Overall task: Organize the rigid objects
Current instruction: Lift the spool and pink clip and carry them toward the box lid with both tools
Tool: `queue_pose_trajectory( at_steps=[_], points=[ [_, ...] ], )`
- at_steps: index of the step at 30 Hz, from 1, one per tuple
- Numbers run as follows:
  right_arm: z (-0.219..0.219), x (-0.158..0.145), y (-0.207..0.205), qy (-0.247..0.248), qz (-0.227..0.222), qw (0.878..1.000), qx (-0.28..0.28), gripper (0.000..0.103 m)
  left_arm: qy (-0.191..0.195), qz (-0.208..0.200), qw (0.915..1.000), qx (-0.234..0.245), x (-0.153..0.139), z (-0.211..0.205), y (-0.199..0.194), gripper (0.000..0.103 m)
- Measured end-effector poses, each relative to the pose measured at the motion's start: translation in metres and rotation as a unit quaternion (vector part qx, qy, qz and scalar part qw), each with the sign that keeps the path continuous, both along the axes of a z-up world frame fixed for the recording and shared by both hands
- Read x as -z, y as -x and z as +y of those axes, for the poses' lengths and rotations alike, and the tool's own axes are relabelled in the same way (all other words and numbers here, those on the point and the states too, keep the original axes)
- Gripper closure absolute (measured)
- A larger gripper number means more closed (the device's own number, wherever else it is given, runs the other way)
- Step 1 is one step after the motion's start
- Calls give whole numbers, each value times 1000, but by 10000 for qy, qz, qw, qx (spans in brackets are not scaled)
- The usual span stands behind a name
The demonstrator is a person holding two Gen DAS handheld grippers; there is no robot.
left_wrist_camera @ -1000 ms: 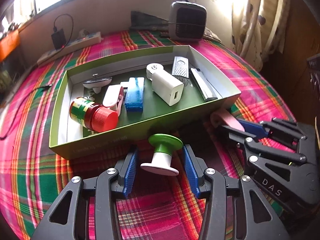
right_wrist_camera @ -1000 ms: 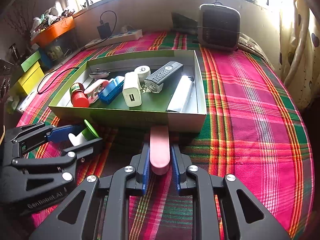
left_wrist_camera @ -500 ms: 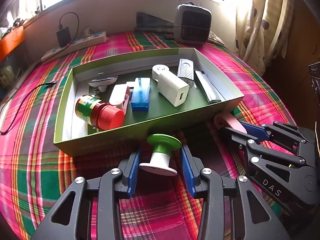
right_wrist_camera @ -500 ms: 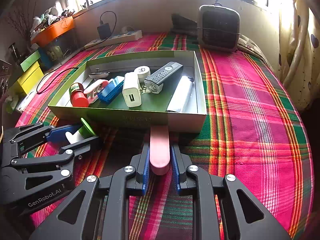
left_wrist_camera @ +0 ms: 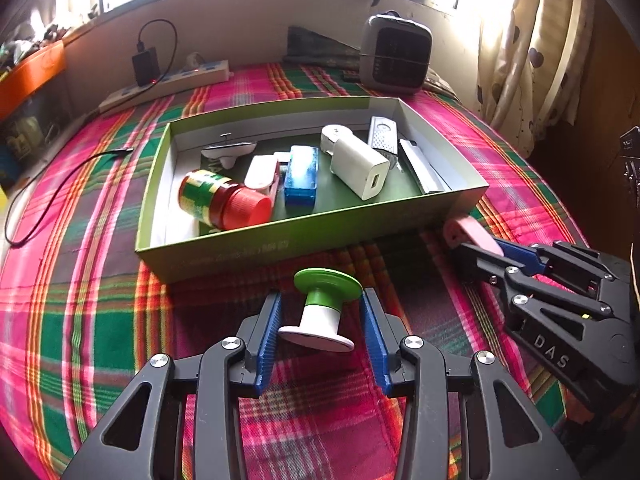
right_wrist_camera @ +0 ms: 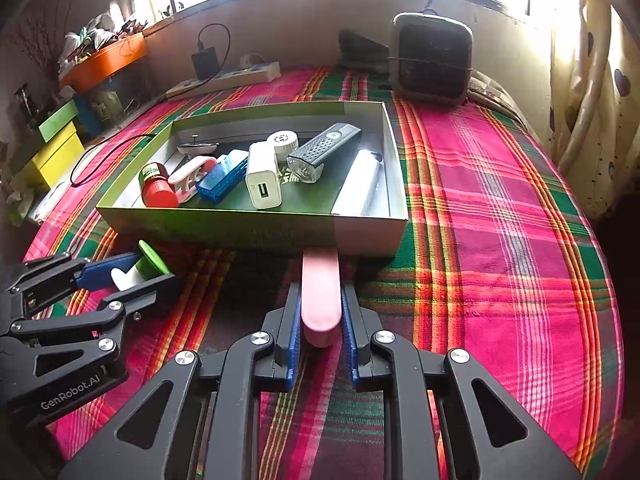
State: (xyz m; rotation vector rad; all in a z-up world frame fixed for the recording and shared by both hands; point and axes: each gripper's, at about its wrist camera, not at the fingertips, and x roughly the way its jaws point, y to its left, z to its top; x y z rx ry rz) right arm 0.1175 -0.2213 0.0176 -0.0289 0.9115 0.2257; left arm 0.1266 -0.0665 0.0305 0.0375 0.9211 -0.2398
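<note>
left wrist view: my left gripper [left_wrist_camera: 320, 322] pinches the green-and-white spool [left_wrist_camera: 322, 312] just before the green box [left_wrist_camera: 280, 244]. right wrist view: my right gripper [right_wrist_camera: 320, 320] is clamped on the pink case [right_wrist_camera: 321, 292], its tip touching the box wall.

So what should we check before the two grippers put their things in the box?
1. Right gripper shut on the pink piece: ok, both blue pads press its sides.
2. Left gripper holding the green and white spool: cannot tell, the pads sit at its sides but small gaps seem to show.
3. Green box open on top: ok, no lid.
4. Free floor inside the box: ok, a bare green patch lies in front of the white charger.
5. Pink piece clear of the box wall: not ok, its far tip looks to meet the front wall.
</note>
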Motion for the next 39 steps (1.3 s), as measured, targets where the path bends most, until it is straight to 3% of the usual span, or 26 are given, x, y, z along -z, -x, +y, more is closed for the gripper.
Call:
queue_pose_trajectory(
  at_steps=[20, 39],
  points=[
    [14, -9, 34, -97, -142, 9998, -89, 84, 94, -248, 9995, -187, -14, 23, 31, 65],
    [32, -30, 40, -124, -393, 9989, -225, 84, 183, -541, 9980, -279, -37, 39, 34, 65]
  ],
)
